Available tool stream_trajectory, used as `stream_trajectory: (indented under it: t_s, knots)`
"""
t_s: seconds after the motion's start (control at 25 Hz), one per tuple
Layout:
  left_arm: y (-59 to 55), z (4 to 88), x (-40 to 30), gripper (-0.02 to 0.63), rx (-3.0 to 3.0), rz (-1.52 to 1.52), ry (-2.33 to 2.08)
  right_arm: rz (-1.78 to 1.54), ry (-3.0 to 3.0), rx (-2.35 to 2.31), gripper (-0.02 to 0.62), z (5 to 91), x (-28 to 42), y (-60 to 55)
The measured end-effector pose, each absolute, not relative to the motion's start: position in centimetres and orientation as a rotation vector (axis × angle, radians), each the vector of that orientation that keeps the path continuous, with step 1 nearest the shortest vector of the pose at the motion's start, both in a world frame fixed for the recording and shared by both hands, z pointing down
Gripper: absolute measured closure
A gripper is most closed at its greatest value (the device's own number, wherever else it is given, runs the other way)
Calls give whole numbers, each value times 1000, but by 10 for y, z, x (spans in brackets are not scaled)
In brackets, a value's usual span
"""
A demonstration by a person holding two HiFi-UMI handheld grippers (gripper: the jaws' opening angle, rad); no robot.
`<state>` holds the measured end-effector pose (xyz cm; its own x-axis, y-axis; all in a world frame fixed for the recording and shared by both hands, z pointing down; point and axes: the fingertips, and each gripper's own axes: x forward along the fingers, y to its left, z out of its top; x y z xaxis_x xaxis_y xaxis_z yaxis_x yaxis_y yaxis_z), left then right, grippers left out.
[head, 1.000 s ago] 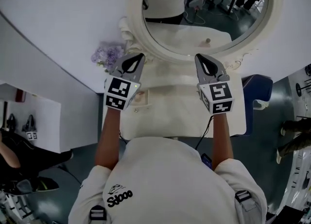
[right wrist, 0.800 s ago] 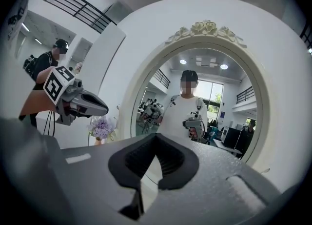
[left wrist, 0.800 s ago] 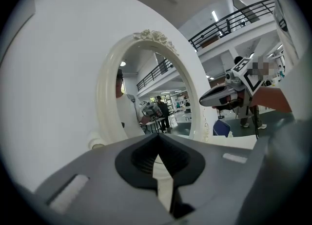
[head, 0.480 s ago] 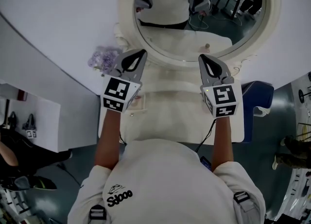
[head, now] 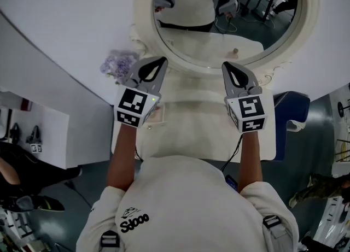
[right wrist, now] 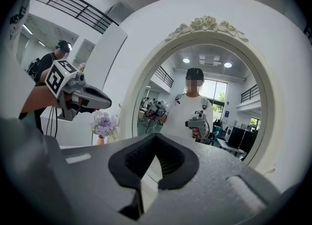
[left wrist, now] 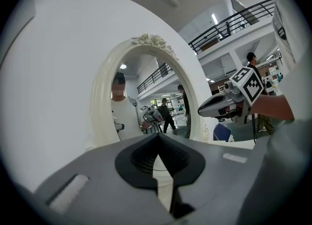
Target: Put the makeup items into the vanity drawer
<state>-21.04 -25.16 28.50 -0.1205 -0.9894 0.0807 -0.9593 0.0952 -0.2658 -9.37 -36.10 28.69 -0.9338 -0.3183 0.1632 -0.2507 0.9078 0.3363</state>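
I stand at a white vanity table [head: 191,130] facing its oval mirror [head: 143,27]. My left gripper [head: 160,59] and right gripper [head: 225,65] are held side by side above the tabletop and point level at the mirror. Both are shut with nothing between the jaws, as their own views show for the left gripper [left wrist: 157,138] and the right gripper [right wrist: 156,138]. A small pinkish item [head: 157,112] lies on the tabletop, half hidden under the left gripper. No drawer is in view.
A vase of purple flowers [head: 120,62] stands at the table's left end, beside the mirror frame. A blue chair [head: 290,109] is to the right of the table. The mirror reflects me and both grippers. People walk in the hall behind.
My left gripper has risen a little and edged towards the mirror. Both grippers' reflections now show in the glass. The right gripper has hardly moved.
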Motion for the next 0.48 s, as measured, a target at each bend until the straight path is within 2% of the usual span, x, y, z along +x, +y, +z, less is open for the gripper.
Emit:
stream_trajectory:
  t_s: [0.48]
  knots:
    - [-242, 287, -206, 589, -2017, -365, 2224, -461, -2857, 420, 594, 288, -90, -349]
